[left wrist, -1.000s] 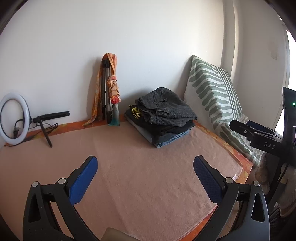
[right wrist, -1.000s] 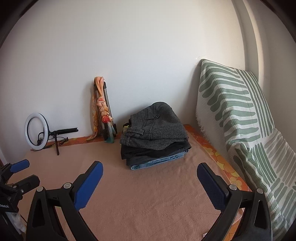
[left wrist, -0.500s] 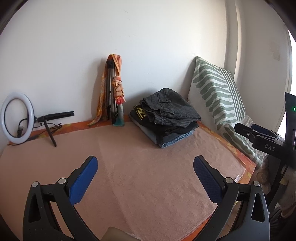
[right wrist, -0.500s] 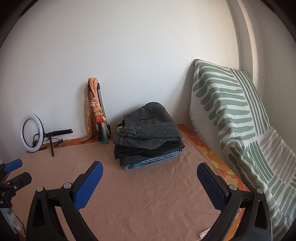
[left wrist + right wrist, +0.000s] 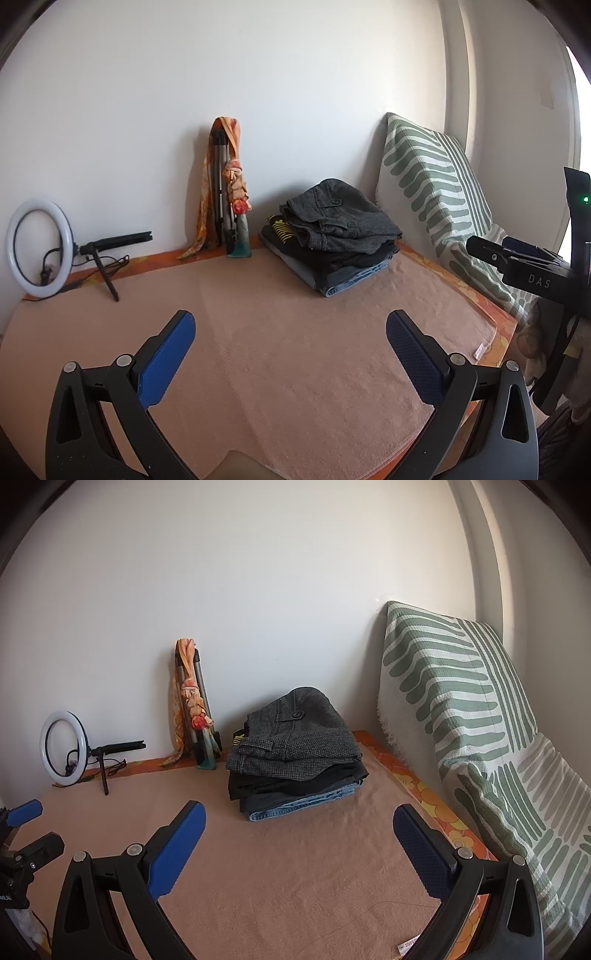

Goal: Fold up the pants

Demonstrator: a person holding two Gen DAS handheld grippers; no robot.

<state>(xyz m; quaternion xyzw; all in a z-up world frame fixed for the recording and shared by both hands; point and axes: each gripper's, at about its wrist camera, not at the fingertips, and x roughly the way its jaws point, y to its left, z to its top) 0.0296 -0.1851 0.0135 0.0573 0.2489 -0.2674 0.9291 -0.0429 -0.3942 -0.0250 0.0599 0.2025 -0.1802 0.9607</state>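
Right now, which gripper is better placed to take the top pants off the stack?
Right, probably. The right gripper is open with the grey pants almost dead ahead. The left gripper, also open, sees the stack off to its right.

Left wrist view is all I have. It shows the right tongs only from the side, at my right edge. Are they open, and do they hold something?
Observer: The right tongs are open wide and hold nothing; only the bare blanket shows between their pads.
Operator: Is the blanket clean there?
Observer: Nearly. A thin dark thread lies on it, close to the right-hand pad.
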